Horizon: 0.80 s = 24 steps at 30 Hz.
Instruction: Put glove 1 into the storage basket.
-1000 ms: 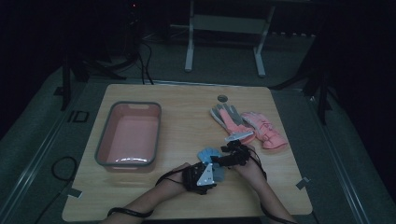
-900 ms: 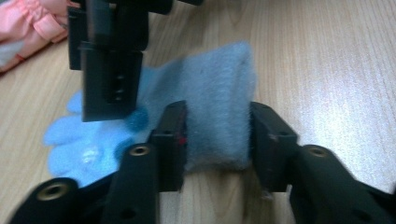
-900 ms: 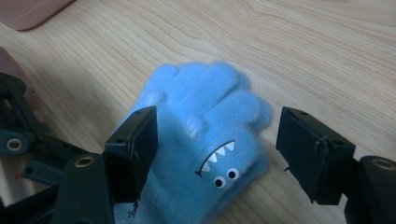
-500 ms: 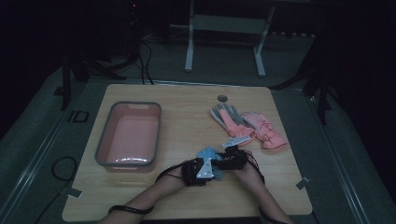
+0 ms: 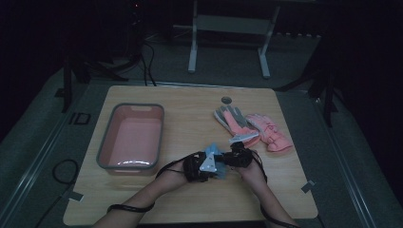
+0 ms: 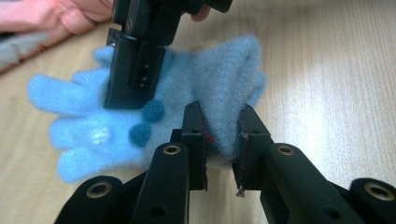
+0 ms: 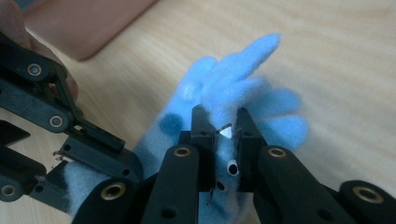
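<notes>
Left tongs (image 6: 219, 135), seen in the left gripper view, are closed on a raised fold at the cuff end of the blue glove (image 6: 140, 116), the fleece pinched between both pads; the jaws have just been closing onto it. Right tongs (image 7: 226, 135), in the right gripper view, have likewise just been closing and now clamp the same glove (image 7: 243, 93) nearer its fingers, which fan out beyond the jaws. In the high view the glove (image 5: 212, 151) lies near the front middle of the wooden surface (image 5: 190, 118), between the left tongs (image 5: 202, 167) and the right tongs (image 5: 236, 156), its long axis running roughly from one to the other, so each hand holds its own end. A pink bin (image 5: 132, 137) stands to the left, closer to the left hand; a grey-and-pink glove (image 5: 232, 119) and a pink glove (image 5: 271, 135) lie beyond the right hand. No brand, label or legible writing is visible; the blue glove carries only dark blue dots (image 6: 152, 109).
</notes>
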Each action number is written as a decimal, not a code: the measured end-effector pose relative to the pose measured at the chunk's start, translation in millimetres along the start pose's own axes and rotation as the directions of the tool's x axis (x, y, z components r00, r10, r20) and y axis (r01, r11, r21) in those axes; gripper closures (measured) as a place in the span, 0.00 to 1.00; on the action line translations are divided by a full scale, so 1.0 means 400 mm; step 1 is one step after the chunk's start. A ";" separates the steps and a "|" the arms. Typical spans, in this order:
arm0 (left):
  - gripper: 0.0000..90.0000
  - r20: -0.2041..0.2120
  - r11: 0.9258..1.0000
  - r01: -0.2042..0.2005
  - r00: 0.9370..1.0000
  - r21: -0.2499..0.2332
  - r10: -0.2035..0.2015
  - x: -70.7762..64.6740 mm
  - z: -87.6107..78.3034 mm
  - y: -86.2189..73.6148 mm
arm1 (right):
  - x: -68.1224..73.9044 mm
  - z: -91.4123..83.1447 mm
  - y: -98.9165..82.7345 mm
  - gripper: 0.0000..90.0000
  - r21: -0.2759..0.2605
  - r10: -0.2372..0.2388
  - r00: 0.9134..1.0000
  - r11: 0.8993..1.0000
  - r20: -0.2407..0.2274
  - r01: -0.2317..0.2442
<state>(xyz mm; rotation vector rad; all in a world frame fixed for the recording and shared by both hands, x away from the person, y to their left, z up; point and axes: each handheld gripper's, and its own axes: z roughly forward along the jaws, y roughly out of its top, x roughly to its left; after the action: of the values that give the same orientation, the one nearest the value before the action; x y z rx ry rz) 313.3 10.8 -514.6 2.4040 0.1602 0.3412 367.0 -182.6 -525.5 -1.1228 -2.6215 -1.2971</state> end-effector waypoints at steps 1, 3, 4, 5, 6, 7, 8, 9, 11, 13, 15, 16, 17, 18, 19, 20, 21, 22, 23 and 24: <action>0.86 -0.004 1.000 0.002 1.000 -0.005 -0.002 0.005 -0.007 0.004 | 0.001 -0.005 0.008 0.92 -0.008 0.001 1.000 1.000 0.000 -0.001; 0.86 -0.014 1.000 0.001 1.000 -0.006 -0.001 0.014 -0.018 0.012 | 0.005 -0.014 0.025 0.92 -0.022 -0.004 1.000 1.000 0.000 0.004; 0.86 -0.013 1.000 0.002 1.000 -0.009 -0.002 0.019 -0.024 0.015 | 0.007 -0.018 0.033 0.92 -0.028 -0.007 1.000 1.000 0.003 0.007; 0.86 -0.017 1.000 0.002 1.000 -0.008 -0.002 0.023 -0.029 0.018 | 0.010 -0.021 0.041 0.92 -0.032 -0.011 1.000 0.999 0.005 0.011; 0.86 -0.021 1.000 0.003 1.000 -0.011 -0.003 0.027 -0.034 0.021 | 0.012 -0.024 0.049 0.92 -0.037 -0.010 1.000 0.999 0.001 0.010; 0.86 -0.022 1.000 0.001 1.000 -0.012 -0.001 0.031 -0.041 0.024 | 0.015 -0.027 0.056 0.92 -0.042 -0.013 1.000 0.999 0.004 0.013; 0.86 -0.026 1.000 0.000 1.000 -0.015 0.000 0.035 -0.047 0.026 | 0.017 -0.029 0.063 0.92 -0.045 -0.014 1.000 0.999 0.004 0.014; 0.86 -0.029 1.000 0.001 1.000 -0.014 -0.002 0.039 -0.054 0.028 | 0.019 -0.031 0.070 0.92 -0.049 -0.018 1.000 0.999 0.005 0.018; 0.86 -0.031 1.000 0.005 1.000 -0.018 -0.005 0.048 -0.069 0.030 | 0.023 -0.034 0.084 0.92 -0.062 -0.019 1.000 0.998 -0.003 0.019; 0.86 -0.033 1.000 0.000 0.999 -0.012 -0.001 0.056 -0.084 0.032 | 0.029 -0.037 0.096 0.92 -0.074 -0.023 1.000 0.997 -0.009 0.023; 0.86 -0.041 1.000 -0.001 0.999 -0.010 0.001 0.062 -0.099 0.033 | 0.034 -0.037 0.110 0.92 -0.080 -0.028 1.000 0.996 -0.012 0.027; 0.86 -0.045 1.000 -0.002 0.999 -0.009 0.001 0.064 -0.106 0.033 | 0.036 -0.037 0.117 0.92 -0.083 -0.027 0.999 0.996 -0.019 0.025; 0.86 -0.050 1.000 -0.005 0.999 -0.007 0.004 0.067 -0.113 0.033 | 0.039 -0.036 0.124 0.92 -0.084 -0.025 0.999 0.996 -0.023 0.023; 0.86 -0.053 1.000 -0.014 0.998 0.002 0.014 0.070 -0.120 0.033 | 0.042 -0.035 0.132 0.92 -0.083 -0.030 0.999 0.996 -0.018 0.029; 0.86 -0.057 1.000 -0.014 0.998 0.005 0.015 0.073 -0.127 0.034 | 0.046 -0.035 0.139 0.92 -0.085 -0.033 0.999 0.996 -0.021 0.032; 0.86 -0.058 1.000 -0.011 0.998 0.003 0.012 0.077 -0.134 0.034 | 0.050 -0.034 0.147 0.92 -0.089 -0.037 0.999 0.995 -0.020 0.035; 0.86 -0.058 1.000 -0.011 0.998 0.003 0.012 0.077 -0.134 0.034 | 0.050 -0.034 0.147 0.92 -0.089 -0.037 0.999 0.995 -0.020 0.035; 0.86 -0.068 1.000 -0.017 0.998 0.007 0.017 0.084 -0.149 0.035 | 0.054 -0.033 0.154 0.92 -0.091 -0.037 0.999 0.995 -0.021 0.035; 0.86 -0.071 1.000 -0.019 0.997 0.008 0.019 0.086 -0.154 0.036 | 0.061 -0.033 0.170 0.92 -0.100 -0.041 0.999 0.994 -0.029 0.038; 0.86 -0.079 1.000 -0.020 0.997 0.011 0.021 0.089 -0.162 0.037 | 0.064 -0.033 0.176 0.92 -0.102 -0.043 0.999 0.994 -0.031 0.040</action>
<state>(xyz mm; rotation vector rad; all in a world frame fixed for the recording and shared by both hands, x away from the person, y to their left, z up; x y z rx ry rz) 329.3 47.8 -450.7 2.4049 0.1738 0.4464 386.8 -148.4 -460.6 -1.0549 -2.5959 -1.4586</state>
